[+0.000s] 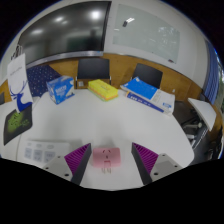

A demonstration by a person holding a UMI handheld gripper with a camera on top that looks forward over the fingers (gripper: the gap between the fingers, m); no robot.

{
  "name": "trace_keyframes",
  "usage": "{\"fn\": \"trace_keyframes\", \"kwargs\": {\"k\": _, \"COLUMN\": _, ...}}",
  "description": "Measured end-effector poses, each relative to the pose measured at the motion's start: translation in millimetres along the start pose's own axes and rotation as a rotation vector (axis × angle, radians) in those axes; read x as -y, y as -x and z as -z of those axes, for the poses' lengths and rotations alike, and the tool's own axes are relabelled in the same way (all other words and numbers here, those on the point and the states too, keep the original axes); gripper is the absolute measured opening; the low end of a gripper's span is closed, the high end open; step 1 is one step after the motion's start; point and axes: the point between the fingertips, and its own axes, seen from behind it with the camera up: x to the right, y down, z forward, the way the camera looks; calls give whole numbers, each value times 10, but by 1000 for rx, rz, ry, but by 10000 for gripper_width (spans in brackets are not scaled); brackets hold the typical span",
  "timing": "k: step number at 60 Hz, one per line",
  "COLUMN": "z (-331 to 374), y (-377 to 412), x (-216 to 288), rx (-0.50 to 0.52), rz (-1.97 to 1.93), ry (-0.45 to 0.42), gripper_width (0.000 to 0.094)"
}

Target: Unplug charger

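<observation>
We see the claw (107,163) low over a white desk (120,115), its two fingers set apart, each with a magenta pad (78,157) on the inner face. Between the fingers sits a small pink block-shaped object (107,155), which we take to be the charger; a strip of desk surface shows on each side between it and the pads, so the fingers flank it and do not press on it. We cannot tell whether it is plugged into anything.

Beyond the fingers, the desk carries several items. A blue box (62,89) stands toward the left, with a yellow box (101,89) just beside it to the right. Further right lies a flat blue-and-white package (146,95). Well to the left is a dark tray (18,122) with green marks on it, and near it a slim blue stand (22,98). A pale printed sheet (42,151) lies on the desk just left of the left finger.

Behind the desk we note two dark chairs (93,68), and a wall with dark panels (70,30) above.
</observation>
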Motion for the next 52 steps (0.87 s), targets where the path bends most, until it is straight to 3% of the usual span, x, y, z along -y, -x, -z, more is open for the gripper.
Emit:
{"fn": "trace_keyframes", "kwargs": {"k": 12, "z": 1427, "y": -72, "x": 98, "rx": 47, "rz": -32, "ry": -21, "gripper_width": 854}}
{"fn": "trace_keyframes", "kwargs": {"k": 30, "z": 3802, "y": -97, "x": -328, "rx": 119, "rz": -49, "ry": -24, "gripper_width": 857}}
{"fn": "trace_keyframes", "kwargs": {"k": 41, "z": 4386, "y": -158, "x": -324, "rx": 121, "rz": -11, "ry": -125, "gripper_width": 855}}
{"fn": "trace_keyframes", "kwargs": {"k": 52, "z": 4425, "y": -265, "x": -444, "rx": 78, "rz": -16, "ry": -119, "gripper_width": 853}}
